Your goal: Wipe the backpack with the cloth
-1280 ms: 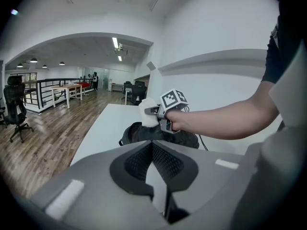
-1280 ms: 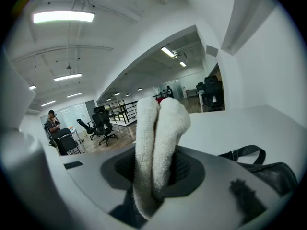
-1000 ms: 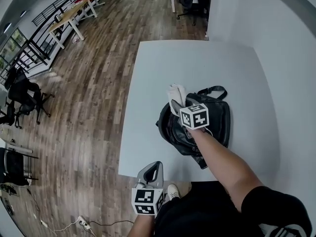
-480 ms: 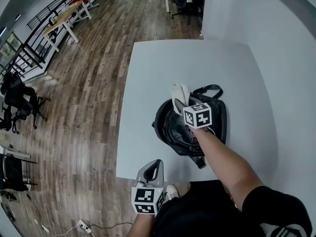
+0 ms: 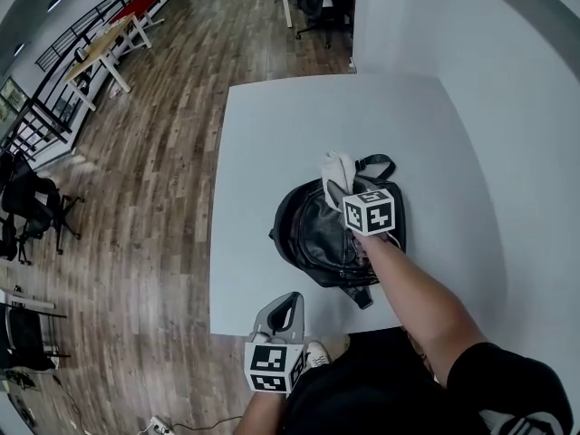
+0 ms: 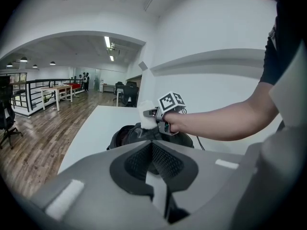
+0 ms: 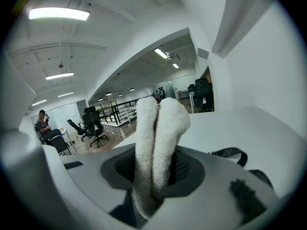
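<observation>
Currently: my right gripper (image 5: 339, 188) clamps white cloth (image 7: 158, 138) over black backpack (image 5: 313, 238), on white table (image 5: 272, 125); my left gripper (image 5: 282, 310), jaws together, empty, at table's near edge.

Bright, even light is given from above by ceiling strip lights (image 7: 59, 14), which are blown out to white glare in the right gripper view. Only faint, soft shadows are cast on the white counter (image 5: 272, 134). Little detail is kept in the black backpack (image 5: 308, 229); the white cloth (image 7: 156, 143) is nearly overexposed. Straight lines are bent by fisheye distortion, and the gripper views' corners are blackened. The nearest foreground is rendered soft.
</observation>
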Available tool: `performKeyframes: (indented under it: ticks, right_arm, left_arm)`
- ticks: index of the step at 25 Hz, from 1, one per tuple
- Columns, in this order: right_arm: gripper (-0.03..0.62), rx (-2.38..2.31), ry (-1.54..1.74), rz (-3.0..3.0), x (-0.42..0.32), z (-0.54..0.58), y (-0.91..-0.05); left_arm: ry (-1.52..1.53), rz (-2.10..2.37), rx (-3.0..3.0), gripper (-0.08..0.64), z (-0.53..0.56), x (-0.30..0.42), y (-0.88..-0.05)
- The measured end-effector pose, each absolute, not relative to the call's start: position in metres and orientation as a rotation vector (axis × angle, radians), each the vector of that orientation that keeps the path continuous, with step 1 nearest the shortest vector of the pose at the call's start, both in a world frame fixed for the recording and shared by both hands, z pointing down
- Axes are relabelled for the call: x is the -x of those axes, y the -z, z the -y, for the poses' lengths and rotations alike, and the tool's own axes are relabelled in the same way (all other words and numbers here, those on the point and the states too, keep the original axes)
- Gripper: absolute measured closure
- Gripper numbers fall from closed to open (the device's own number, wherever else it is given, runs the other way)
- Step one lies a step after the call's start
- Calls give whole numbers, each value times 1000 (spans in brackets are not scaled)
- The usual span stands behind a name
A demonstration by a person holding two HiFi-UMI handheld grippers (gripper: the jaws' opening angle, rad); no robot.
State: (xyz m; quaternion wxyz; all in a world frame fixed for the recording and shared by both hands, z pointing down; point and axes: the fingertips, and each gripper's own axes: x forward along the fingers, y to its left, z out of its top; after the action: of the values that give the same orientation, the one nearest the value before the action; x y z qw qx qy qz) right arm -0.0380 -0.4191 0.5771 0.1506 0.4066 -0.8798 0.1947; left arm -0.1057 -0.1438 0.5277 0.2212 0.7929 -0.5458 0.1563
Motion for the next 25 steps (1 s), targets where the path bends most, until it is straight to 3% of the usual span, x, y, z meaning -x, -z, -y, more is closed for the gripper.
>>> performKeyframes:
  ticks: [25]
  right_arm:
    - [471, -1465, -522, 2442, -87, 420, -542]
  left_arm:
    - [-469, 1368, -2344, 552, 151, 70, -514]
